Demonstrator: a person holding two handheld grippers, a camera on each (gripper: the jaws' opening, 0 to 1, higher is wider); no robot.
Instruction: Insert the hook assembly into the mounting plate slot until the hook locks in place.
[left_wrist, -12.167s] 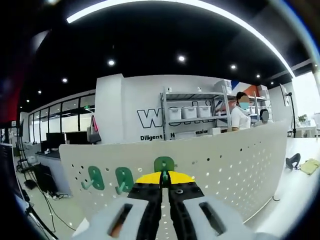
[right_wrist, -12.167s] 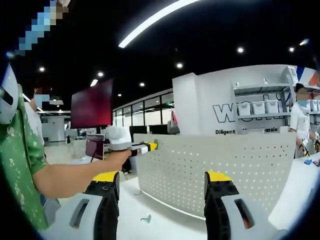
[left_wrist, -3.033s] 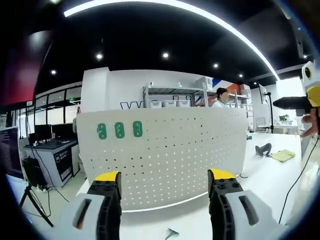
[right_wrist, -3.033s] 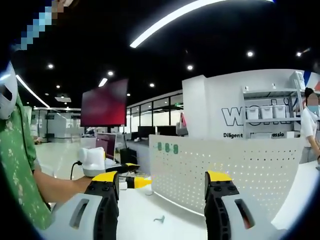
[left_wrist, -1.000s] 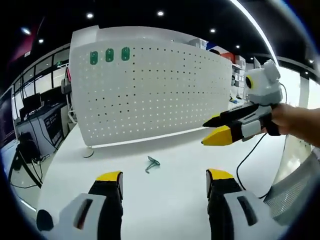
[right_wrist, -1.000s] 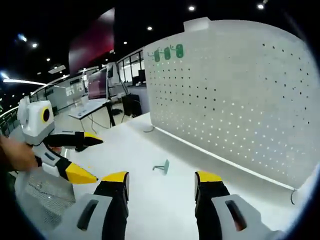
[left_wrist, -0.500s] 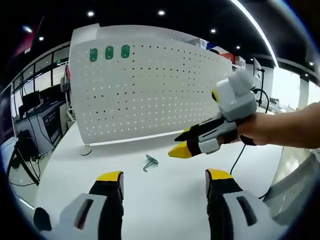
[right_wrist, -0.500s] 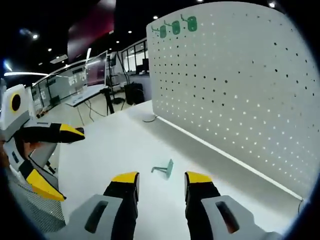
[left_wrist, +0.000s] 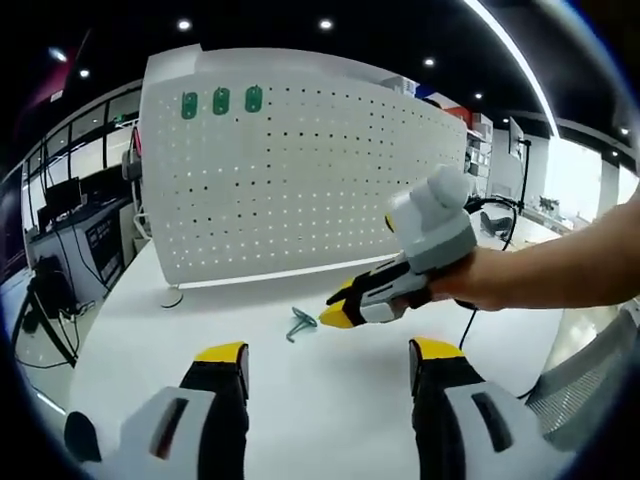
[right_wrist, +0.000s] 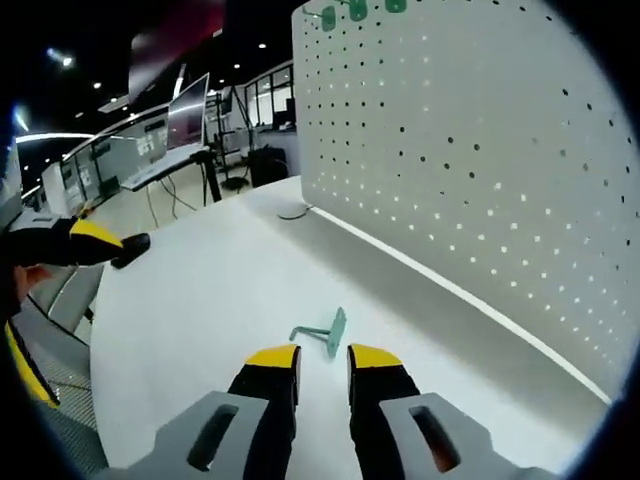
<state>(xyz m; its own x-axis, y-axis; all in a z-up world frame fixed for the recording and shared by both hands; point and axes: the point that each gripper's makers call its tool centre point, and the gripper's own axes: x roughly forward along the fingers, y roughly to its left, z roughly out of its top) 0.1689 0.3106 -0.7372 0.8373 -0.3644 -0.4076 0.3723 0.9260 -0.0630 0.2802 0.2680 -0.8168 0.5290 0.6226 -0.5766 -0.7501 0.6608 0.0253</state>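
A loose green hook (right_wrist: 326, 333) lies flat on the white counter (right_wrist: 190, 320), well out from the foot of the pegboard (right_wrist: 470, 150) that stands upright along the counter's far edge. The right tool (right_wrist: 322, 358) sits low just short of the hook, jaws narrowed to a small gap but holding nothing; in the left gripper view it (left_wrist: 334, 315) reaches in from the right in a hand (left_wrist: 480, 285), its yellow tips just beside the hook (left_wrist: 300, 323). That closeness suggests it is lined up to pick the hook off the counter, and the narrow gap suits so thin a piece. The left tool (left_wrist: 325, 358) hangs back nearer the counter's near edge with jaws spread wide and empty, probably kept clear so the hook and board stay in sight. Three green hooks (left_wrist: 221, 101) already sit in a row at the board's upper left corner, so the free holes beside them look like the place for this one; the task's slot step is not yet begun. A thin cable (left_wrist: 172, 300) curls on the counter by the board's left foot, well apart from the hook. Nothing stands between the tool and the hook; the flat lie of the hook may make the grip fiddly. Desks and monitors (right_wrist: 180, 125) fill the room beyond.
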